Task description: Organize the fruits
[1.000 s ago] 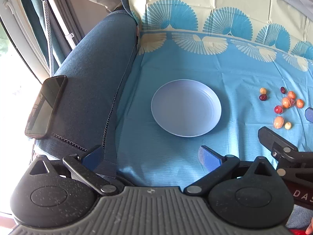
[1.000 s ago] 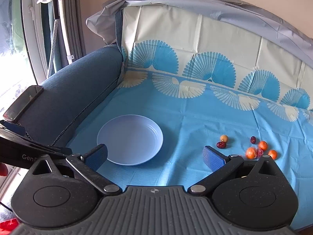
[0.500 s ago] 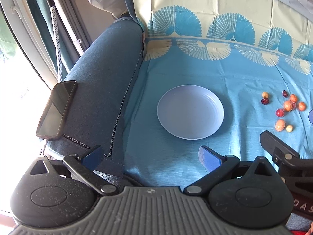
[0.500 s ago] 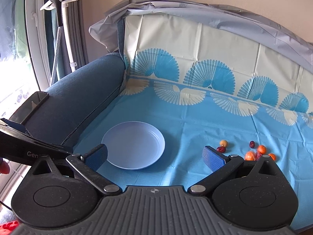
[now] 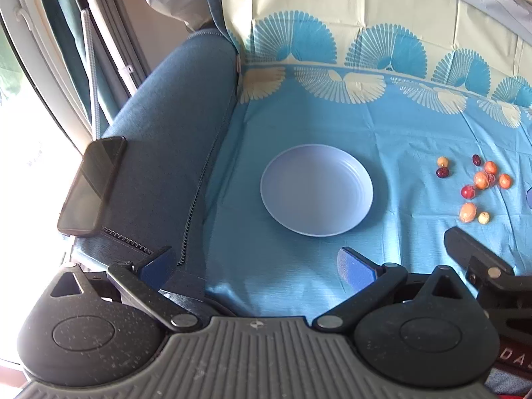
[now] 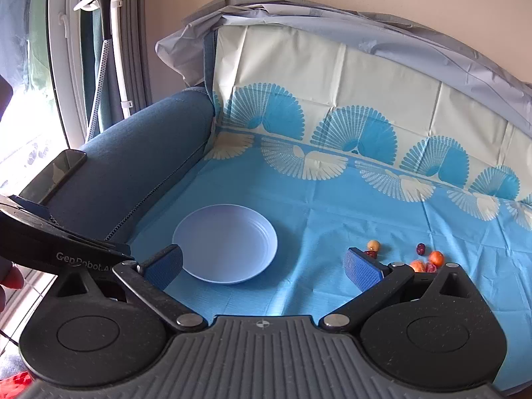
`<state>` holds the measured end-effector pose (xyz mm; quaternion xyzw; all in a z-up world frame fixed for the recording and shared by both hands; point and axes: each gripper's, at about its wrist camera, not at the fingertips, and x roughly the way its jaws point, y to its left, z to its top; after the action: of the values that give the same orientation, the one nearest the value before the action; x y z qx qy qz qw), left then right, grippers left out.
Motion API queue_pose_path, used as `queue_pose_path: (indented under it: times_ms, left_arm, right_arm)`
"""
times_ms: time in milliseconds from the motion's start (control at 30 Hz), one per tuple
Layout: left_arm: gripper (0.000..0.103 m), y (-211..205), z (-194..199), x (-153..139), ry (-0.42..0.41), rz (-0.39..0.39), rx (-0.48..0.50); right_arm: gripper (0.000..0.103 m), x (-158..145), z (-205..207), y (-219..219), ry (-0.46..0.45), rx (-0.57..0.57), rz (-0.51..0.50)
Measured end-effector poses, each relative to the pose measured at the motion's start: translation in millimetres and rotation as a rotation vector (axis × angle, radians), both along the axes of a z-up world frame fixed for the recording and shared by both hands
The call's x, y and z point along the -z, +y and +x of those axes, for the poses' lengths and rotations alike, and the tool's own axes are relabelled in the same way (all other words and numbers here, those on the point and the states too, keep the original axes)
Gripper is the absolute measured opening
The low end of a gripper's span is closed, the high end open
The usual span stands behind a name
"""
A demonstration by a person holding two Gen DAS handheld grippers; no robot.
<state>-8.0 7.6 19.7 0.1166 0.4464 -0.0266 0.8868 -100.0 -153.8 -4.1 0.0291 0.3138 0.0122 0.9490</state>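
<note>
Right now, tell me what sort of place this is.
Probably a home living room: a blue sofa armrest with a phone on it, a tablecloth over the seat, and a garment steamer by the window.

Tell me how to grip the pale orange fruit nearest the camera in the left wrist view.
Pinch the pale orange fruit across its short axis, coming straight down from above. It is oval and lies flat on the cloth, and a small yellowish fruit sits close on its right, so set the fingers front and back, not left-right.
</note>
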Motion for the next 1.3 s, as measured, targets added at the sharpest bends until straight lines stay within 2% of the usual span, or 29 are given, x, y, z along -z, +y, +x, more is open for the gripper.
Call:
queue_pose_path:
  times_ms: [167,333,1300]
  left_arm:
    - [0.103,-1.9,3.3,2.7,-0.006,0.015,0.01]
    - [0.103,-2.1,11.3,10.7,0.026,0.012,0.011]
    - [0.103,-10.7,26.1,28.9,0.072,0.04,-0.004]
  right_arm:
    - [0.103,5.9,7.1,-4.6,0.016,0.001,0.038]
    - [0.103,11.8,17.3,-4.8,0.027,-0.009,0.063]
    - [0.103,28.1,31.3,-8.3,0.065,-0.003,0.07]
